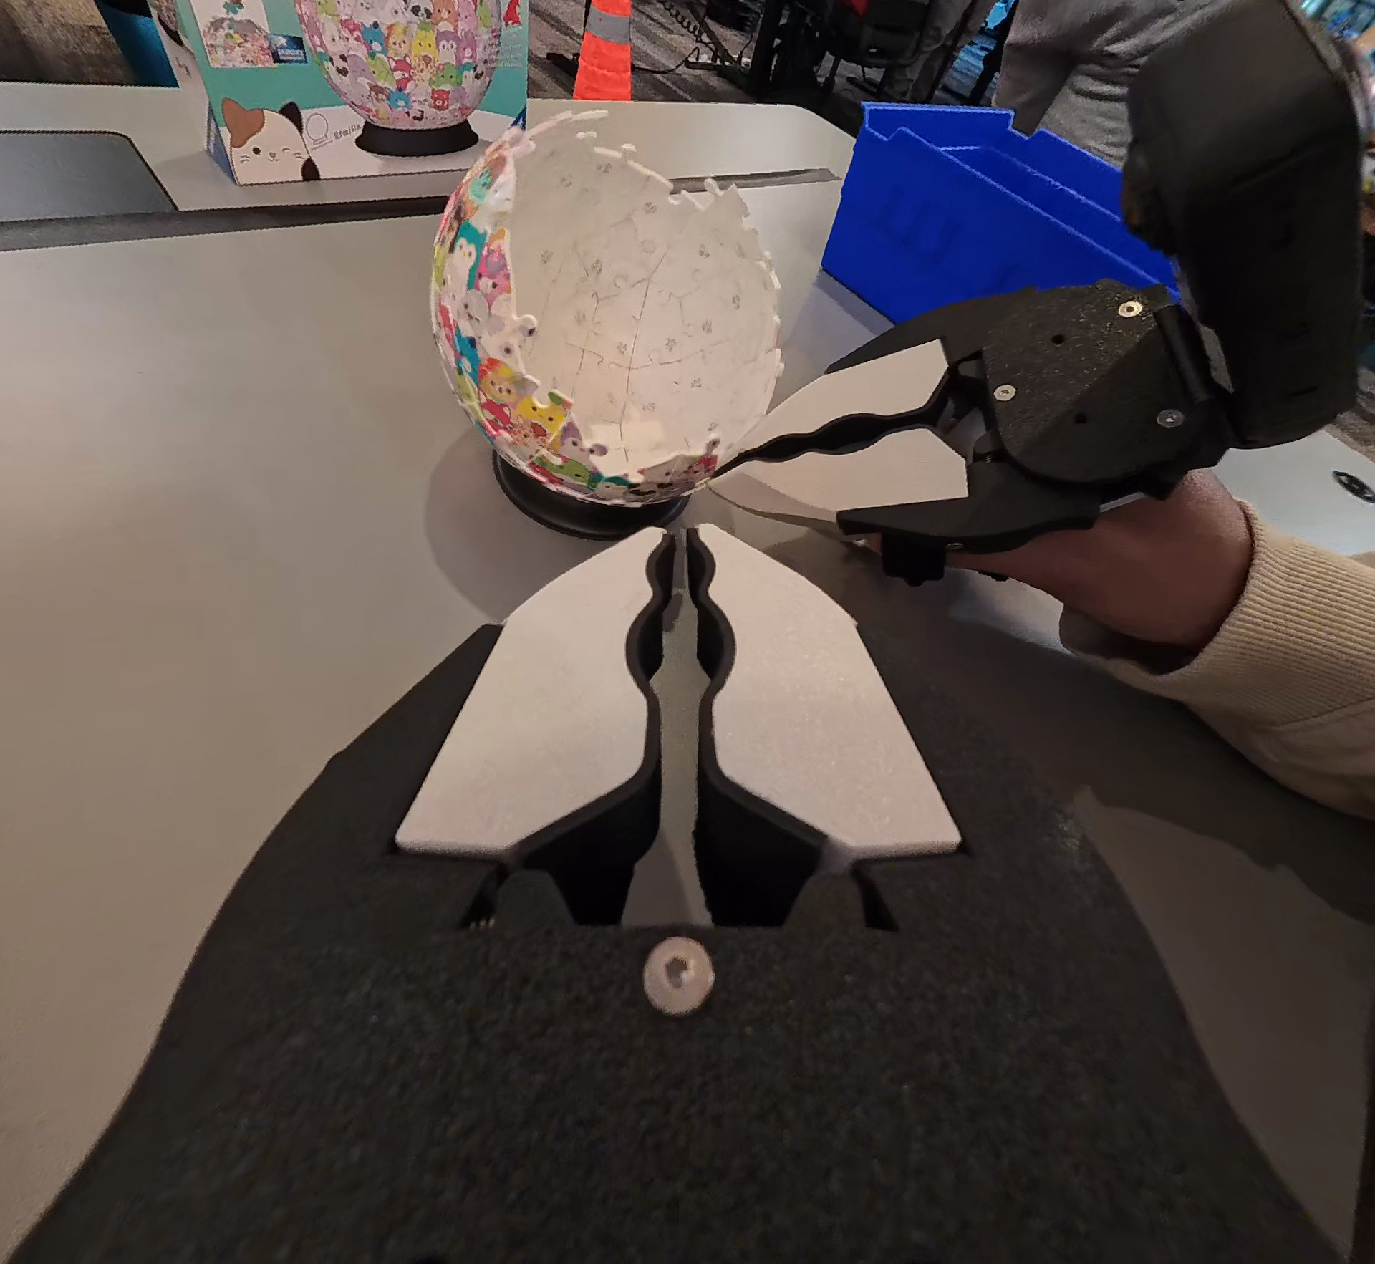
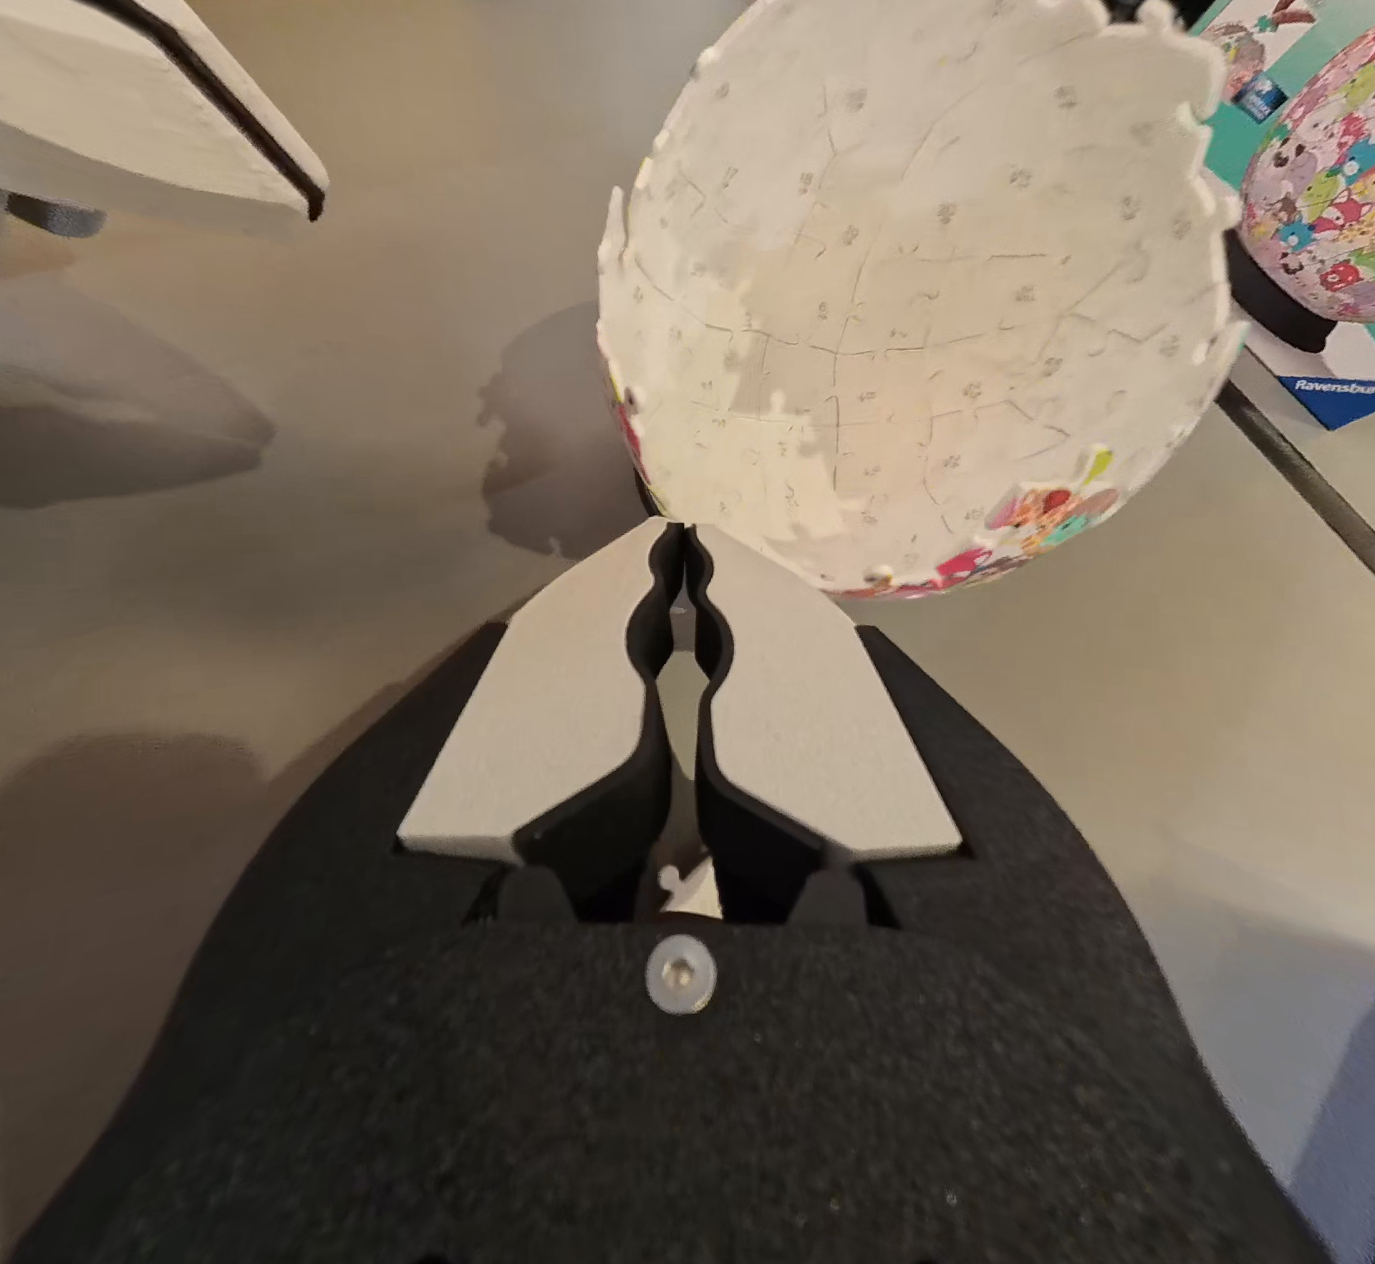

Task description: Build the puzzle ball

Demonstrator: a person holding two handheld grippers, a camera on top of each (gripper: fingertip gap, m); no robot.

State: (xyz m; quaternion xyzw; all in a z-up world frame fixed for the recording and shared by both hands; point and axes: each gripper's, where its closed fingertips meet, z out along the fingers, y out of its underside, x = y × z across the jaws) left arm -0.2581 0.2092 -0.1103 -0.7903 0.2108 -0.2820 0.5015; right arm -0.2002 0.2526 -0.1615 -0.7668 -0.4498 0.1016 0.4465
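White half-built puzzle ball (image 1: 640,306) on stand (image 1: 588,510)

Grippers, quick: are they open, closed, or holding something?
Left gripper: fingers nearly closed, nothing held.
Right gripper: fingers closed, nothing seen held.

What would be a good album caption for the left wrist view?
Two hand-held grippers, left and right, meet at a half-built puzzle ball.

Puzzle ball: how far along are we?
Done: about half the puzzle ball shell is assembled on its black stand; the near side gapes, white inside showing. In hand: right gripper shut, tips at the lower rim; a white piece shows between its fingers, grip unclear. Left to do: the open half. Left gripper sits nearly closed nearby.
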